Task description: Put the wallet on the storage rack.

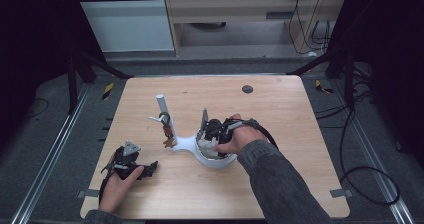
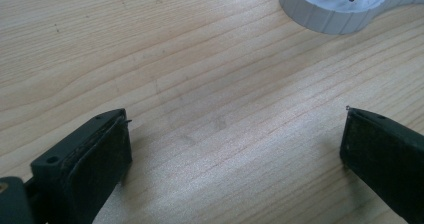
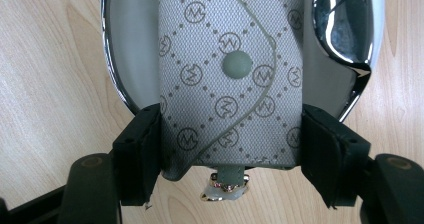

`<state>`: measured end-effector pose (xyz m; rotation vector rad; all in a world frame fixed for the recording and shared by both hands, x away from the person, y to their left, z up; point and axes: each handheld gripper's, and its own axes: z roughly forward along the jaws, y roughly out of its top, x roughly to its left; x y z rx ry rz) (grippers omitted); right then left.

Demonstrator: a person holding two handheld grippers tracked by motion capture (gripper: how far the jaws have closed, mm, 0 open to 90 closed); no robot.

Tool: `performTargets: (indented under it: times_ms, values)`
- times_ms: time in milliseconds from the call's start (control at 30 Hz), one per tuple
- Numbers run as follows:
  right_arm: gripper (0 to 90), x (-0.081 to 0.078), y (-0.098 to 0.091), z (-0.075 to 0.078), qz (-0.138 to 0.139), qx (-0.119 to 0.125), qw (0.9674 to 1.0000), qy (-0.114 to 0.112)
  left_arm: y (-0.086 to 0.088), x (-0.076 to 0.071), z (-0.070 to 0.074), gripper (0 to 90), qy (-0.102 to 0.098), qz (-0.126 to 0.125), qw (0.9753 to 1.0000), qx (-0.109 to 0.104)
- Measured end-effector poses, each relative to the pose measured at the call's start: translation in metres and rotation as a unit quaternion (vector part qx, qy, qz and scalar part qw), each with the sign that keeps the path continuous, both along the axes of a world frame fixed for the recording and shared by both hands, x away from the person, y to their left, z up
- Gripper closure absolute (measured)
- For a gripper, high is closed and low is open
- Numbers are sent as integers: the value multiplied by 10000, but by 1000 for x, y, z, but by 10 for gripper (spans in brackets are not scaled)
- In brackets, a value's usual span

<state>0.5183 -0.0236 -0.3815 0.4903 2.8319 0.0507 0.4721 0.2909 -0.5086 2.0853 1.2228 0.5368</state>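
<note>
Your right gripper's fingers (image 3: 137, 154) clamp the monogrammed key pouch (image 3: 230, 74) over the white tray (image 1: 212, 159), mid-table. Your left gripper (image 2: 235, 139) idles wide apart near the table's (image 1: 280, 134) front-left corner. The pouch isn't released yet.

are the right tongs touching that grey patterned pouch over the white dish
Touching. The right gripper view shows the right tongs with both black pads pressed flat against the sides of the patterned pouch, no gap either side.
</note>
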Motion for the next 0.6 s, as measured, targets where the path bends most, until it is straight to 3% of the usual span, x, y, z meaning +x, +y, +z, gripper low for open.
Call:
performTargets:
  times_ms: [400, 467, 533, 600]
  values:
    - [311, 2, 3, -2, -29, 14, 10000, 24, 0, 0, 0, 0, -3, 1, 10000, -2]
    - [279, 4, 3, -2, -70, 158, 9998, -58, 0, 0, 0, 0, -7, 5, 10000, -14]
    - [190, 4, 3, 1, -155, 302, 9994, -111, 0, 0, 0, 0, -5, 3, 10000, -19]
    - [188, 3, 3, 3, -171, 378, 9990, -144, 0, 0, 0, 0, -5, 1, 10000, -18]
